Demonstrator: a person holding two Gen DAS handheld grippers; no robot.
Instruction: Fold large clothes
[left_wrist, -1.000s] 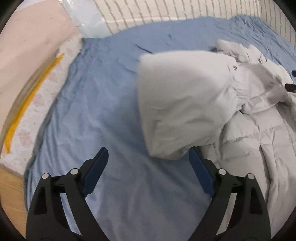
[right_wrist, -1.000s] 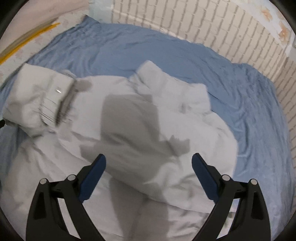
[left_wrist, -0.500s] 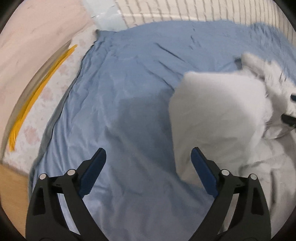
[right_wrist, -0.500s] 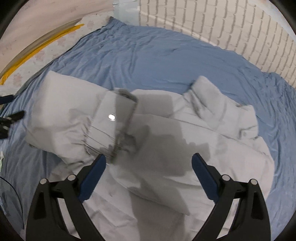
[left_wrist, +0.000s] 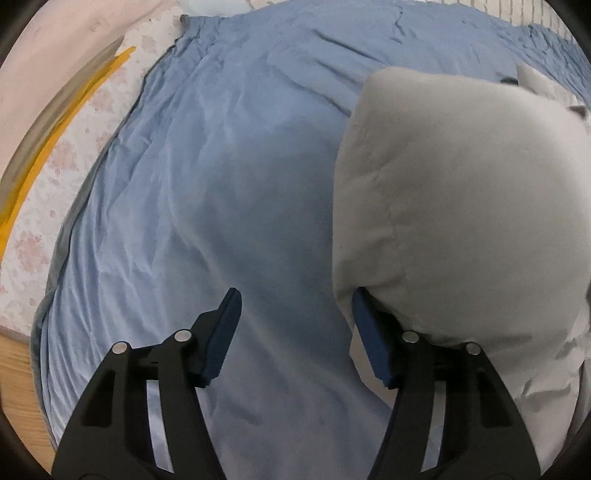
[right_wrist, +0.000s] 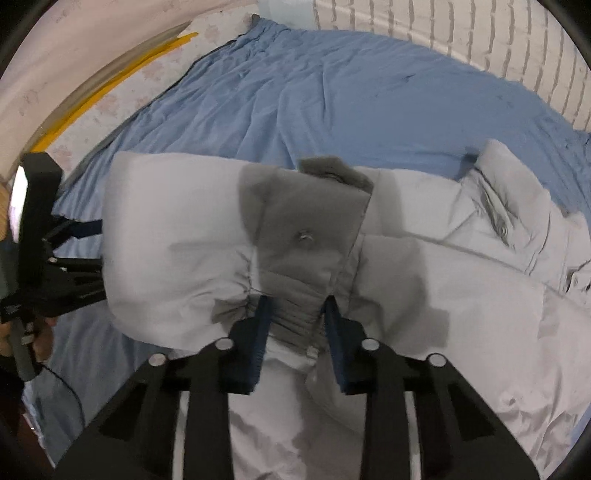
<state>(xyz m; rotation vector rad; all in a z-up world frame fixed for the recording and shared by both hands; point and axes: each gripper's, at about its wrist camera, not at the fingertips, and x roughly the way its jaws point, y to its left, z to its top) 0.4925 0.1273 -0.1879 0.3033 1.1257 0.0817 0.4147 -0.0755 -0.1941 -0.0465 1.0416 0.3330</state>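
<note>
Right jaws pinch jacket cuff (right_wrist: 295, 314); left jaws gape beside sleeve (left_wrist: 461, 221).

A home bedroom: a blue bedsheet (right_wrist: 369, 99) covers the bed beside a white brick-pattern wall (right_wrist: 461, 33).

No readable text, label or number shows anywhere.

Light: soft, even indoor brightness, no glare.
Shadows: a grey patch falls on the white jacket (right_wrist: 306, 236) ahead of the right claw (right_wrist: 295, 317); a dimmer zone darkens the blue sheet (left_wrist: 229, 184).
Blur: the jacket's sleeve (left_wrist: 461, 206) looks smeared and soft.
Edges: strong fisheye bending, black corner vignette.
</note>
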